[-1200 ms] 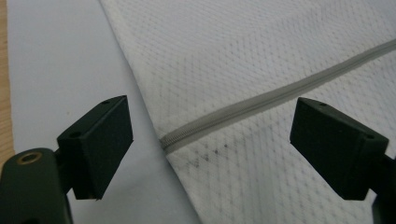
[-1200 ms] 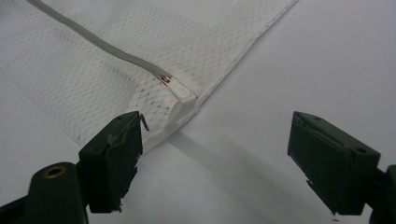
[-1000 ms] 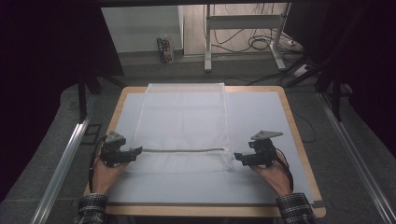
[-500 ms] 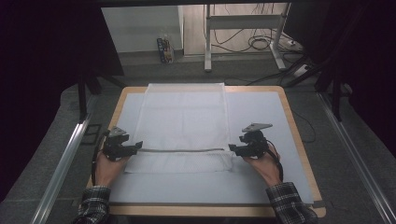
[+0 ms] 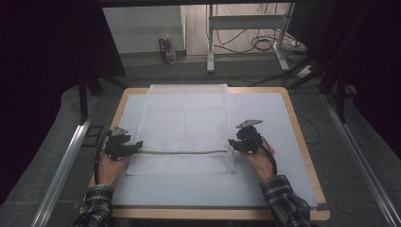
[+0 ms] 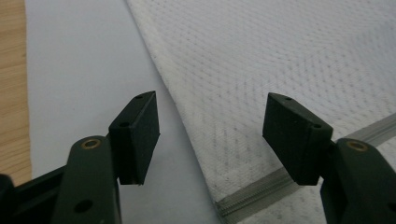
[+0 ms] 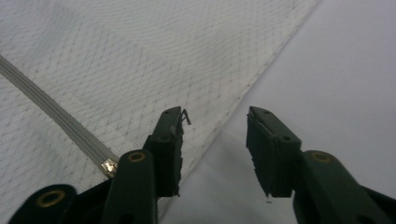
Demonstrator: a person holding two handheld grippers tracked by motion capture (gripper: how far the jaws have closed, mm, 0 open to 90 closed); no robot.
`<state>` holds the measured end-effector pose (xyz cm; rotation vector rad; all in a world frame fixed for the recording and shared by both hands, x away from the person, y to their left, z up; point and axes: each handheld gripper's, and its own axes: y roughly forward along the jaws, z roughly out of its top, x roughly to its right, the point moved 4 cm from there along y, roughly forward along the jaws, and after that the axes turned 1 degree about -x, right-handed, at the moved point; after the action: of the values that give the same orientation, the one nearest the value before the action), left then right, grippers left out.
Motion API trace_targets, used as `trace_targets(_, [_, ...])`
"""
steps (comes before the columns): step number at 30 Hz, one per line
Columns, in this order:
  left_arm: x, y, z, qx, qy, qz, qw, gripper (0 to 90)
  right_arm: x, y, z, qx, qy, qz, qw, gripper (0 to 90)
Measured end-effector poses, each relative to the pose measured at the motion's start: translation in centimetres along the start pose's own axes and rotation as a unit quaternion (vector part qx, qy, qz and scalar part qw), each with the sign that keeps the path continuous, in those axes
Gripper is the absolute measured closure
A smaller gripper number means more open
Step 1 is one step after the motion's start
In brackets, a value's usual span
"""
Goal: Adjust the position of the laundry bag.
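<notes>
The mesh bag [image 5: 185, 127] is white with a fine diamond weave and a grey zip [image 5: 184, 152] across it, lying mid-frame on a pale blue-white mat [image 5: 265, 189] over a light wood table [image 5: 309, 165], beside black grippers and dark plaid sleeves [image 5: 283, 201] at the bottom.

A mesh bag [image 5: 187, 127] lies flat on a mat [image 5: 265, 189] that covers the counter [image 5: 302, 142]; its far end reaches the counter's far edge, its near end stops short of the near edge; a zipper [image 5: 184, 152] runs across it from left to right, close to the near end; the left tongs [image 5: 134, 145] sit at the zipper's left end, straddling the bag's left edge; the right tongs [image 5: 232, 143] sit at its right end, straddling the right edge; behind the counter, on the floor, stand a small carton [image 5: 167, 50] and a metal stand [image 5: 246, 35].
</notes>
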<state>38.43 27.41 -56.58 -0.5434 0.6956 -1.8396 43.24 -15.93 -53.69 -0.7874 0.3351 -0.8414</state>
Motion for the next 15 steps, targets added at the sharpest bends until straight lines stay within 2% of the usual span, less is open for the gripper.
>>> trace_targets(7, [-0.4, 0.4, 0.1, 0.001, -0.011, -0.006, 0.9999, 42.5, 0.1, 0.8, -0.1, -0.004, 0.001, 0.009, 1.0000, 60.0])
trace_targets(11, [-0.2, 1.0, 0.0, -0.012, -0.001, -0.005, 0.9999, 45.1, -0.1, 1.3, -0.2, -0.014, -0.004, 0.014, 0.9998, 58.2])
trace_targets(13, [-0.2, 1.3, -0.1, -0.032, 0.010, 0.005, 0.9994, 46.9, -0.1, 1.6, -0.4, -0.016, -0.012, 0.011, 0.9998, 58.3])
trace_targets(15, [-0.3, 1.3, -0.1, -0.032, -0.002, -0.004, 0.9995, 49.7, -0.1, 1.6, -0.4, -0.018, -0.012, 0.012, 0.9997, 59.5])
